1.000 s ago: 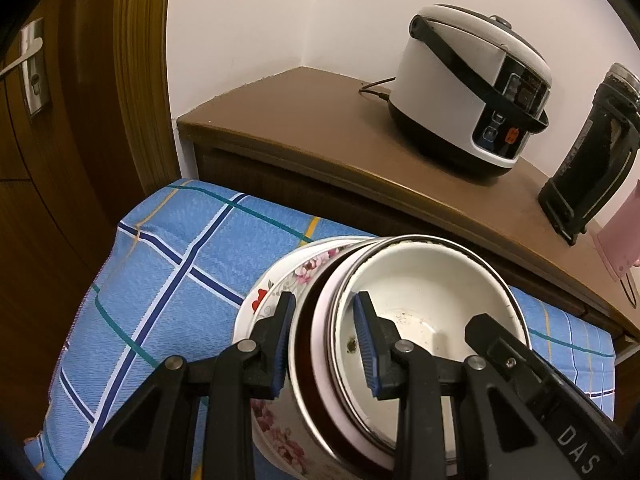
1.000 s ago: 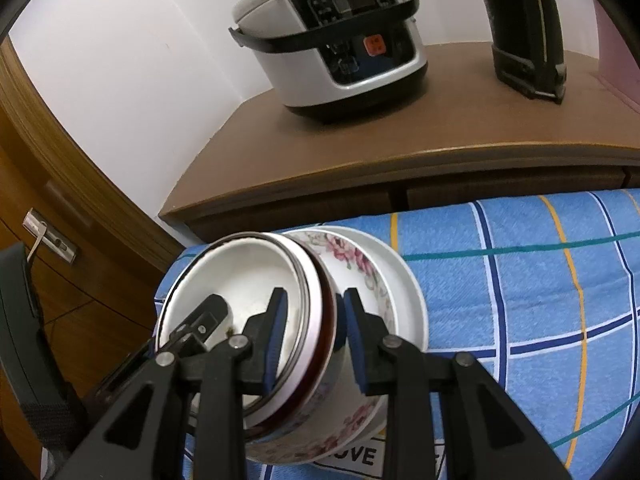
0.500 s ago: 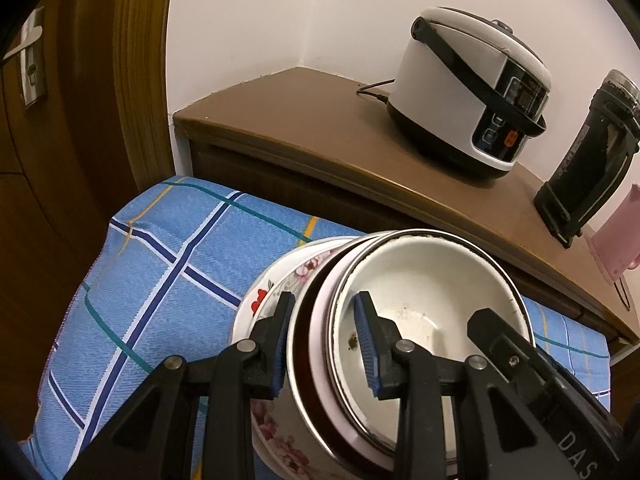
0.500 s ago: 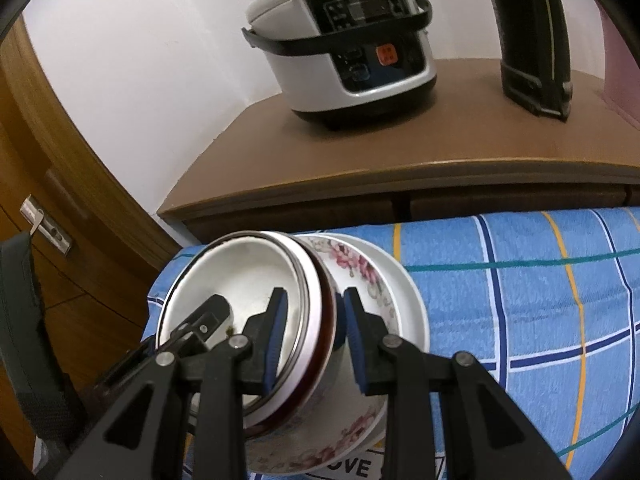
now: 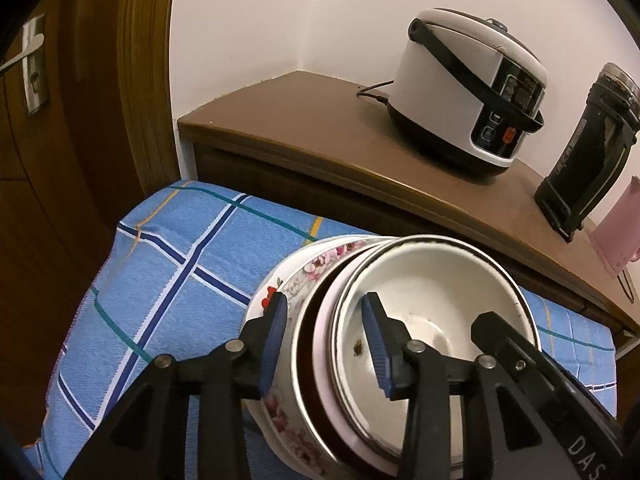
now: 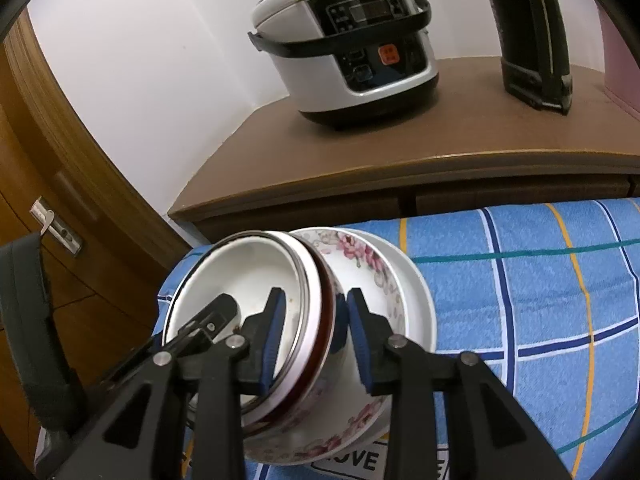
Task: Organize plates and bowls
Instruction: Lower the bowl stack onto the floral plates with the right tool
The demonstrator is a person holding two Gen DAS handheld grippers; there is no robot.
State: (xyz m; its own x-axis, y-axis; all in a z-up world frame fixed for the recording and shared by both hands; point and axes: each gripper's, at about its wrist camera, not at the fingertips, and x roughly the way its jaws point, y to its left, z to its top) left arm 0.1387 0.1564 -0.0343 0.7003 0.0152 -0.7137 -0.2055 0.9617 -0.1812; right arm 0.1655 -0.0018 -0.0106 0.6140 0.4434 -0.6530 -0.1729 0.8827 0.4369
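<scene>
At lower centre of my left wrist view, my left gripper (image 5: 324,344) straddles the rims of the nested stack, jaws opening, pads now off them. The white enamel bowl (image 5: 432,320) sits tilted inside the floral bowl (image 5: 304,276) on the blue checked cloth (image 5: 180,260). My right gripper (image 6: 314,334) is opening around the opposite rims too. Stacking looks done; releasing both sides remains, I judge.

Opening right claw (image 6: 314,334) astride bowl stack (image 6: 320,320)

Home: rice cooker (image 6: 348,44) on wooden sideboard (image 6: 400,148).
</scene>
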